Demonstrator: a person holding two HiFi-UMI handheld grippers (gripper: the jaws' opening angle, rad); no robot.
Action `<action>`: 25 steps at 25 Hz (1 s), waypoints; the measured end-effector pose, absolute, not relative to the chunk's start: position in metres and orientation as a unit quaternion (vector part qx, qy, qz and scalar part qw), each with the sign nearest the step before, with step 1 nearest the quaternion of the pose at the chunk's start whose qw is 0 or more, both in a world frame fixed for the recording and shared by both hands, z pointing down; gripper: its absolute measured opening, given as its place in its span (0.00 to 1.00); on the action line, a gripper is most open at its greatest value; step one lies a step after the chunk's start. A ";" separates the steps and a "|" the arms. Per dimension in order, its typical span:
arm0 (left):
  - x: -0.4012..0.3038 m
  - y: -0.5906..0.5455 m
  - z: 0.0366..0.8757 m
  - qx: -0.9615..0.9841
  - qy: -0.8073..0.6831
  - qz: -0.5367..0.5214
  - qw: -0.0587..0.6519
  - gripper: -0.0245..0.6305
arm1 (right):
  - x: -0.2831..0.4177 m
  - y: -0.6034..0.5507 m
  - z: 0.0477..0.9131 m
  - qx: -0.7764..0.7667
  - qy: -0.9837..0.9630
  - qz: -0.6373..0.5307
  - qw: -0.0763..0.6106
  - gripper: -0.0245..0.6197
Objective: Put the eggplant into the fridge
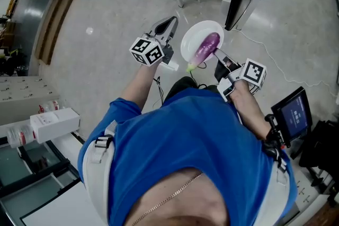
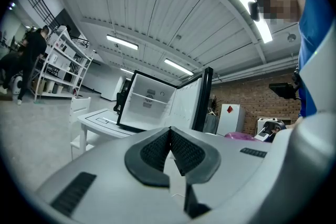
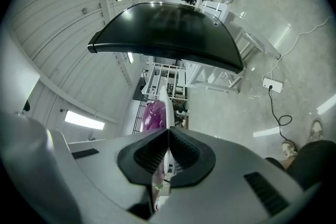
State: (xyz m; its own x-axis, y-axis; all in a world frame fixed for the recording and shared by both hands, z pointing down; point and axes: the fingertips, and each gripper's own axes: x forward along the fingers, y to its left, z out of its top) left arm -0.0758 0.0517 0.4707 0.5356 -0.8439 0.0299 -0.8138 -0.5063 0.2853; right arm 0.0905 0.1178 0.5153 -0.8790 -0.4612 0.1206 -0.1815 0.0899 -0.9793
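Pinching white plate (image 1: pixel 192 34) rim, right gripper (image 1: pixel 218 55) jaws carry eggplant (image 1: pixel 207 46); left gripper (image 1: pixel 170 21) jaws pressed together

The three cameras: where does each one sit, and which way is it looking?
Head view: on the person's head, looking steeply down; shows the blue shirt, left gripper and right gripper.
Left gripper view: on that gripper, looking level along shut jaws at the open fridge; blue sleeve at right.
Right gripper view: on that gripper, rolled sideways, jaws clamped on the plate; a leg shows.
Shared: all three show the eggplant.
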 end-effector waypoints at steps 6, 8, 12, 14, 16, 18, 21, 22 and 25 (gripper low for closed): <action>-0.083 0.053 0.469 0.863 -0.484 -0.064 0.130 0.05 | 0.088 0.115 0.518 -0.228 0.723 -0.643 0.109 0.05; -0.083 0.048 0.464 0.864 -0.482 -0.068 0.129 0.05 | 0.089 0.109 0.514 -0.234 0.724 -0.639 0.114 0.05; -0.079 0.041 0.458 0.870 -0.470 -0.069 0.131 0.05 | 0.093 0.097 0.508 -0.245 0.720 -0.635 0.137 0.05; -0.105 0.034 0.459 0.871 -0.468 -0.069 0.132 0.05 | 0.070 0.088 0.509 -0.250 0.715 -0.636 0.146 0.05; -0.149 0.024 0.464 0.871 -0.469 -0.068 0.133 0.05 | 0.029 0.075 0.511 -0.253 0.710 -0.639 0.154 0.05; -0.184 0.016 0.466 0.869 -0.471 -0.069 0.134 0.05 | -0.002 0.062 0.513 -0.256 0.704 -0.642 0.160 0.05; -0.219 0.010 0.466 0.869 -0.470 -0.071 0.135 0.05 | -0.032 0.048 0.514 -0.264 0.701 -0.641 0.167 0.05; -0.231 0.010 0.466 0.870 -0.470 -0.070 0.135 0.05 | -0.043 0.045 0.513 -0.266 0.701 -0.640 0.170 0.05; -0.263 0.010 0.466 0.869 -0.472 -0.069 0.136 0.05 | -0.071 0.032 0.512 -0.268 0.699 -0.639 0.178 0.05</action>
State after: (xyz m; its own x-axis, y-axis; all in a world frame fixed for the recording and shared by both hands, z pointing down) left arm -0.2626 0.0101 0.4662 0.5454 -0.8382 0.0088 -0.8010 -0.5180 0.3001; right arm -0.0712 0.0324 0.5125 -0.7929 -0.6020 0.0942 -0.1477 0.0399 -0.9882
